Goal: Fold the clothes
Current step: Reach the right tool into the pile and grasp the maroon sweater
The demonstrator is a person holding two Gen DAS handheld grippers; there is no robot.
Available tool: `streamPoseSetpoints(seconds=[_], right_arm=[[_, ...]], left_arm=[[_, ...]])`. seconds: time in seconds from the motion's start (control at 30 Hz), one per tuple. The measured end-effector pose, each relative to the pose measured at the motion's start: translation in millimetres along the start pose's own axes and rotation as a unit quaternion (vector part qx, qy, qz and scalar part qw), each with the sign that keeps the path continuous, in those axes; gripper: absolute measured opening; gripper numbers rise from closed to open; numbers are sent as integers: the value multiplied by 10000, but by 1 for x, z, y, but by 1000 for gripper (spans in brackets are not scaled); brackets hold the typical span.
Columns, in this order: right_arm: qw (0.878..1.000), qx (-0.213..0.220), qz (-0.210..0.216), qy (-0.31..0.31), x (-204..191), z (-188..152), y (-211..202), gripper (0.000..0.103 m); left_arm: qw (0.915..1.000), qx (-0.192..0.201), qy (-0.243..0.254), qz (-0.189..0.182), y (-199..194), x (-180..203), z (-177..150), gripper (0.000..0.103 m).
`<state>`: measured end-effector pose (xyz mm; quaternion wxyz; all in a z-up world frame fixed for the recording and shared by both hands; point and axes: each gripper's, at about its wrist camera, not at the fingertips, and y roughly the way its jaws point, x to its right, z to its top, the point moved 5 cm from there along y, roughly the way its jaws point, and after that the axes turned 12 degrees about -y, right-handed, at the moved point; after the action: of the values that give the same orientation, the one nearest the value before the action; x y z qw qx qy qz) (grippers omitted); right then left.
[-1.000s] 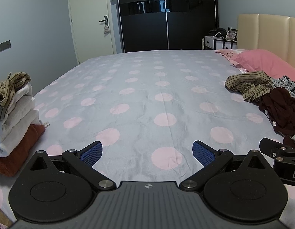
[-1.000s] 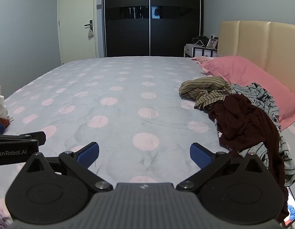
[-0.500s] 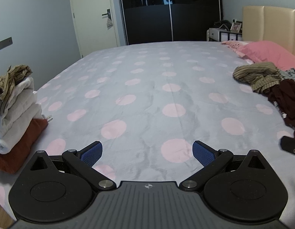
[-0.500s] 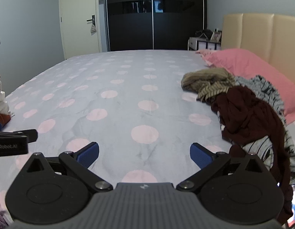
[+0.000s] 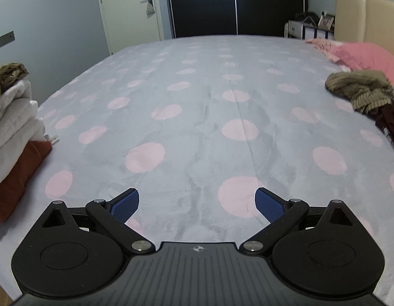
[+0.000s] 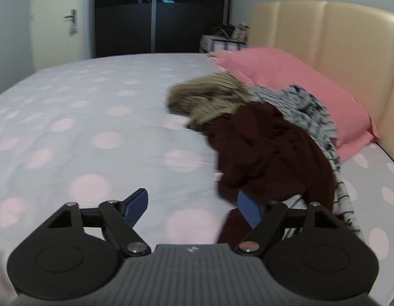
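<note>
Right wrist view only: right gripper (image 6: 192, 205) over the bedspread (image 6: 100, 117), its jaws have just been closing in, now a medium gap with nothing pinched. Its right pad (image 6: 248, 207) sits at the near hem of the maroon garment (image 6: 268, 150), contact unclear, frame blurred. Maroon piece lies at 1 o'clock from that gripper, on top of a grey patterned garment (image 6: 311, 107), with an olive striped garment (image 6: 209, 97) at 12 o'clock behind it. Pink pillow (image 6: 286, 76) and beige headboard (image 6: 324, 38) close off the 2 o'clock side.

Left wrist view only: folded stack (image 5: 13, 132) of white pieces on a rust one, at 9 o'clock by the bed's left edge. Left gripper (image 5: 197, 202) wide, empty, above bare bedspread. Unsorted pile shows here just as a sliver at 2–3 o'clock.

Open room: whole bed middle, 11 to 1 o'clock, free up to the dark wardrobe (image 5: 235, 2) and the door (image 5: 130, 10).
</note>
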<state>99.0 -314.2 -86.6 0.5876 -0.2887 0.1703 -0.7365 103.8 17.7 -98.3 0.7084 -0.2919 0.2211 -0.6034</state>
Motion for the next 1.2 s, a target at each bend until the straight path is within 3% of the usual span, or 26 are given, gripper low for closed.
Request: streamPoseSetpoints(seconds=[0.07,0.27,0.33,0.43,0.5,0.57,0.7,0.87,1.2], right_arm=[[9999,-92,-120,-73,12,-1,22,66],[9988,-272,-395,-104,39,2,83,64],[9985,-342,-433,-51,47,5,103,58],[9981,-416,-449,1,54,8,122,43],[9980,-450,-454,16,57,9,127,22],[9979,-464,-446,21,59,9,130,12],[9985,-407,-354,61,57,11,120,5],[9997,-179,-111,-104,37,22,89,4],[9900,285,1300,-458,-74,36,-32,4]], left_arm=[[9999,-108,35,46,9,0,-3,100],[9993,-333,39,159,31,0,-8,100],[9990,-398,50,213,39,0,-9,100],[9982,-532,38,268,49,0,-12,99],[9977,-617,28,288,54,-1,-14,98],[9974,-652,-1,303,56,-1,-14,98],[9978,-611,-49,245,52,1,-11,98],[9987,-478,26,195,37,3,-7,98],[9999,19,-73,-89,-17,-10,9,98]])
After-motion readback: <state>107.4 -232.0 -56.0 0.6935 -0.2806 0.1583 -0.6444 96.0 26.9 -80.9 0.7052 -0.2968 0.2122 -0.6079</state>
